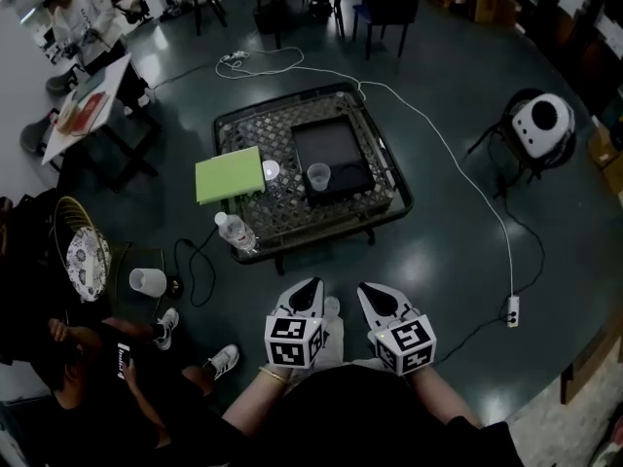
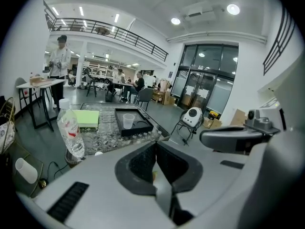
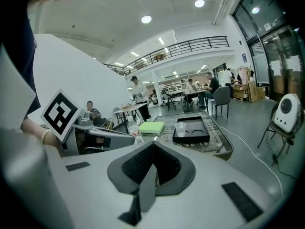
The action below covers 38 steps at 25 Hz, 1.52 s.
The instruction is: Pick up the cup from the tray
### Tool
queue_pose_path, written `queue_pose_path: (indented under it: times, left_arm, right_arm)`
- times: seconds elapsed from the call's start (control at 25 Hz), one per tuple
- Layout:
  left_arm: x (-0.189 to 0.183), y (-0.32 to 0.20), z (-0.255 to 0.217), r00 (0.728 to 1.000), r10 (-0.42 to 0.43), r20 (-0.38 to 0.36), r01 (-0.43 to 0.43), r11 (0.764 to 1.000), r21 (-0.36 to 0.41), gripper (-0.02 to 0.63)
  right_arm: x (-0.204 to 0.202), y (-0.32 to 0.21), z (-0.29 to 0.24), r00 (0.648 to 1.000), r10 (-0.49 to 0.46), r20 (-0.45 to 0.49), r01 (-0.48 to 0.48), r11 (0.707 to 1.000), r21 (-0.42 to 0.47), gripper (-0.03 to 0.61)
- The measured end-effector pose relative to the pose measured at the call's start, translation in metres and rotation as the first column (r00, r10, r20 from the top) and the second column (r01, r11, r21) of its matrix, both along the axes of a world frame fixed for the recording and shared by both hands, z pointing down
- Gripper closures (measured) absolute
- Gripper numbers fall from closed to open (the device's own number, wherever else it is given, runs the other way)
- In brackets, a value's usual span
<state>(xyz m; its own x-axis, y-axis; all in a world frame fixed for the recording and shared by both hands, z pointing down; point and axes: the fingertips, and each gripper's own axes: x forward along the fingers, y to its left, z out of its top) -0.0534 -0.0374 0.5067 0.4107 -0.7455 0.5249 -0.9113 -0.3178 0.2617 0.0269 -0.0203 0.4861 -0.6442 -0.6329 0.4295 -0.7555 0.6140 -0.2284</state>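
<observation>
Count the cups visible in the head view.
2. A clear plastic cup stands in the black rectangular tray on the dark woven table; a white cup sits left, off the table. A small white round item beside the green pad may be another.

A water bottle point(image 1: 237, 232) stands at the table point(image 1: 382, 207)'s lower-left corner, with a green pad point(image 1: 230, 175) left of the tray point(image 1: 341, 149). The table's lower-right edge and the floor point(image 1: 428, 261) below it in the frame lie open.

Clear plastic cup point(image 1: 318, 175), upright, empty, front-left corner of black tray point(image 1: 343, 134)
</observation>
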Motion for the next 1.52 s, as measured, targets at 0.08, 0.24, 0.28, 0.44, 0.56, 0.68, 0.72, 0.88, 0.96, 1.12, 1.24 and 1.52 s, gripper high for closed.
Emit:
queue_pose_path:
  times: [0.08, 0.24, 0.28, 0.44, 0.56, 0.68, 0.72, 0.88, 0.96, 1.12, 1.24, 1.52]
  left_arm:
    - [-0.004, -0.020, 0.007, 1.000, 0.003, 0.003, -0.003, 1.000, -0.015, 0.603]
    - [-0.010, -0.060, 0.025, 1.000, 0.008, 0.019, -0.007, 0.999, -0.044, 0.601]
    - [-0.010, -0.070, 0.029, 1.000, 0.010, 0.025, -0.008, 0.999, -0.049, 0.601]
    - [-0.015, -0.114, 0.046, 0.999, 0.008, 0.049, -0.005, 0.998, -0.059, 0.600]
    - [-0.021, -0.148, 0.060, 0.998, -0.007, 0.066, 0.011, 0.998, -0.063, 0.596]
    - [-0.022, -0.179, 0.078, 0.996, 0.001, 0.091, 0.006, 0.997, -0.074, 0.528]
    - [-0.022, -0.189, 0.084, 0.995, 0.007, 0.100, 0.001, 0.997, -0.077, 0.495]
    - [-0.020, -0.229, 0.107, 0.991, 0.023, 0.128, -0.013, 0.997, -0.080, 0.434]
    - [-0.017, -0.245, 0.120, 0.988, 0.036, 0.149, -0.023, 0.996, -0.087, 0.405]
    - [-0.011, -0.268, 0.145, 0.982, 0.054, 0.183, -0.034, 0.993, -0.111, 0.364]
    - [-0.010, -0.283, 0.159, 0.981, 0.044, 0.188, -0.020, 0.992, -0.128, 0.341]
    - [-0.008, -0.313, 0.179, 0.972, 0.050, 0.228, -0.019, 0.990, -0.137, 0.305]
  right_arm:
    - [-0.003, -0.021, 0.003, 1.000, 0.010, 0.000, -0.010, 1.000, -0.010, 0.566]
    - [-0.012, -0.058, 0.012, 1.000, 0.019, 0.004, -0.019, 0.999, -0.030, 0.566]
    - [-0.013, -0.067, 0.014, 1.000, 0.021, 0.005, -0.020, 0.999, -0.036, 0.566]
    - [-0.014, -0.098, 0.024, 0.999, 0.039, 0.007, -0.039, 0.997, -0.061, 0.566]
    - [-0.014, -0.116, 0.034, 0.998, 0.058, 0.007, -0.057, 0.994, -0.091, 0.566]
    - [-0.013, -0.129, 0.045, 0.997, 0.071, 0.006, -0.069, 0.990, -0.125, 0.566]
    - [-0.013, -0.133, 0.048, 0.997, 0.074, 0.007, -0.072, 0.988, -0.134, 0.566]
    - [-0.016, -0.149, 0.061, 0.997, 0.083, 0.008, -0.080, 0.983, -0.165, 0.566]
    - [-0.016, -0.156, 0.067, 0.996, 0.087, 0.010, -0.084, 0.980, -0.179, 0.566]
    - [-0.014, -0.164, 0.077, 0.994, 0.105, 0.019, -0.099, 0.974, -0.205, 0.566]
    - [-0.013, -0.169, 0.083, 0.993, 0.115, 0.025, -0.106, 0.970, -0.220, 0.566]
    - [-0.011, -0.170, 0.095, 0.991, 0.129, 0.026, -0.118, 0.959, -0.259, 0.566]
